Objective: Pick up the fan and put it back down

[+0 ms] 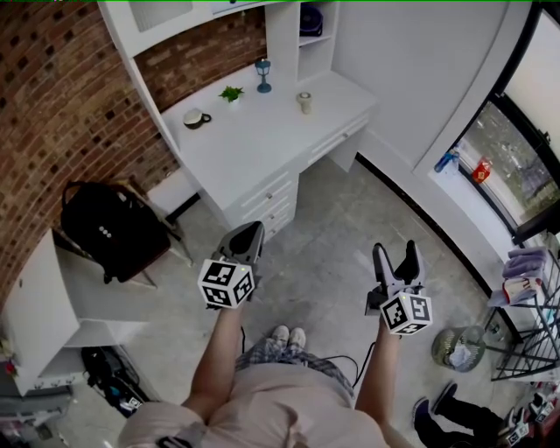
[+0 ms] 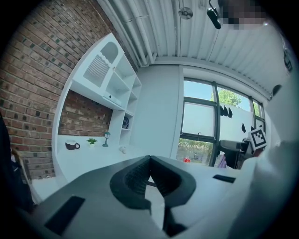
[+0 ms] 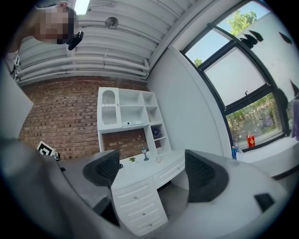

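Left gripper (image 2: 149, 159): jaws pressed together at the tips, nothing caught between them; held out level in front of the person, clear of everything.
Right gripper (image 3: 152, 170): jaws spread wide, only open air between the pads (image 3: 105, 168) (the desk shows through the gap, well beyond).
Cubes: one marker cube (image 1: 227, 283) at the back of the left tool, another (image 1: 407, 312) at the back of the right, both over the floor (image 1: 332, 236).
Person: standing on the bare floor, both arms forward, facing the desk's front edge from well back.
Desk (image 1: 262, 131): white, against the brick wall, with a stack of drawers (image 1: 262, 199) under its front edge.
Fan (image 1: 311, 19): dark and round, upright in a shelf cubby above the desk's back right corner, well apart from both tools (little detail shows at this range).
Mug (image 1: 194, 118): dark, near the desk's back left corner.
Plant (image 1: 232, 94): small and green, just along the back edge from the mug.
Lantern (image 1: 263, 75): blue, on a stem, next along the back edge.
Cup (image 1: 304, 102): pale, toward the right end, near the shelf column.
Bag (image 1: 109, 227): black, on a chair left of the desk.
Basket (image 1: 459, 348): wire, on the floor off to the person's right.
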Demonstrator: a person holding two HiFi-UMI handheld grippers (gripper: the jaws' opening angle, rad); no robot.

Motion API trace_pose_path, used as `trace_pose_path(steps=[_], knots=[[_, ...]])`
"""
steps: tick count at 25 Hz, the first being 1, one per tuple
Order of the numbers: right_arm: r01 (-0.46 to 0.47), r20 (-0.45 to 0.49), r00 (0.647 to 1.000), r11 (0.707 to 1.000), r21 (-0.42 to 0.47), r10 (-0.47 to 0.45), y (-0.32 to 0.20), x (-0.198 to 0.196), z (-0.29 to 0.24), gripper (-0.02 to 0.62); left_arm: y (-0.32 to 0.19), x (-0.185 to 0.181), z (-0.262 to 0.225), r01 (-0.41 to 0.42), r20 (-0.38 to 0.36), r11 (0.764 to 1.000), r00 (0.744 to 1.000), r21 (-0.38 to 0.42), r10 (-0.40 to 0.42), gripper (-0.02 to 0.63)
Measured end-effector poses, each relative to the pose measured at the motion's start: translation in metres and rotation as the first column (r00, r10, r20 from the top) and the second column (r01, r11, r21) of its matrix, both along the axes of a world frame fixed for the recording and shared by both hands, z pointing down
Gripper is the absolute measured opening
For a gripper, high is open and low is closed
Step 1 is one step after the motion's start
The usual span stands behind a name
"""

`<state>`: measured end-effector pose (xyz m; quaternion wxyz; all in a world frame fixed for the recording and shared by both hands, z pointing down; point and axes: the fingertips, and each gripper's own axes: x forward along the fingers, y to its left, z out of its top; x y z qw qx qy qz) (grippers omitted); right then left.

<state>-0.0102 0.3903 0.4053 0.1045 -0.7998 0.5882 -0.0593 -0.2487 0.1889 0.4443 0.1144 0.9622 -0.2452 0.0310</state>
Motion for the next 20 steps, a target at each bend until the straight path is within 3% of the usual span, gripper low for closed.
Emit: trace_pose_path(steps=[5, 20], knots=[[-0.004, 0.023, 1.0, 1.0, -0.017, 0.005, -0.003, -0.005, 0.011, 0.466, -0.003, 0.001, 0.003, -0.012, 0.0, 1.0, 1.0, -0.005, 0.012, 0.028], [-0.008, 0.026, 1.0, 1.0, -0.01, 0.009, -0.035, 0.012, 0.021, 0.469, -0.037, 0.023, 0.007, -0.026, -0.003, 1.0, 1.0, 0.014, 0.026, 0.028]])
